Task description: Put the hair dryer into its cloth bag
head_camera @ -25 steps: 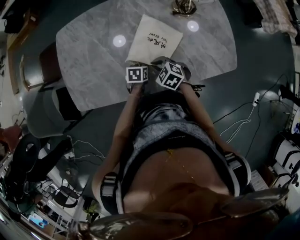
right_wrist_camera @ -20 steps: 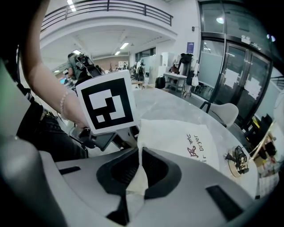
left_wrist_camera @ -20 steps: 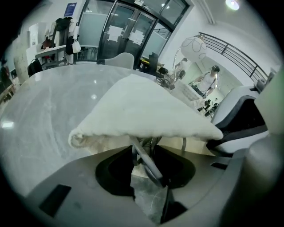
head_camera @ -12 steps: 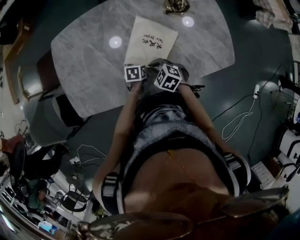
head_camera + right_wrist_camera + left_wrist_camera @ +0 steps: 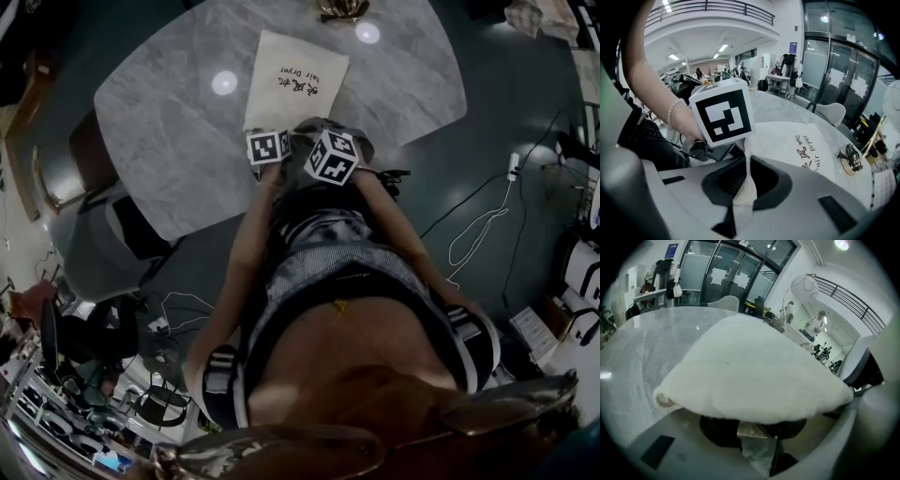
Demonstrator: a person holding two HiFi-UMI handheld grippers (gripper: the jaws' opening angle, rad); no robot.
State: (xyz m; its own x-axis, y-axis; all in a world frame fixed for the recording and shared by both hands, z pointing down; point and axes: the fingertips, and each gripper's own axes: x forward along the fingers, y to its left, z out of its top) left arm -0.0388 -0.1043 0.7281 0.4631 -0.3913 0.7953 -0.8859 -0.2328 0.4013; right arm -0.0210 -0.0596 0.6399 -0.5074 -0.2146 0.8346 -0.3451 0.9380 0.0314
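The white cloth bag [image 5: 292, 80] with dark print lies flat on the marble table [image 5: 169, 141], its near edge at my two grippers. My right gripper [image 5: 744, 180] is shut on a thin fold of that edge. In the left gripper view the bag [image 5: 750, 366] billows up over my left gripper [image 5: 754, 434], and a strip of cloth sits pinched between its dark pads. In the head view both marker cubes stand side by side, left gripper [image 5: 272, 141] and right gripper [image 5: 323, 145]. I cannot make out the hair dryer in any view.
A small brass-coloured object [image 5: 339, 9] sits at the table's far edge; a round stand with a cable [image 5: 848, 159] lies beyond the bag. Chairs [image 5: 103, 234] stand left of the table. White cables [image 5: 478, 234] trail on the floor at the right.
The head view has drifted, so table and bag sit slightly higher and further left. Both grippers stay at the bag's near edge, with no visible change in their grip.
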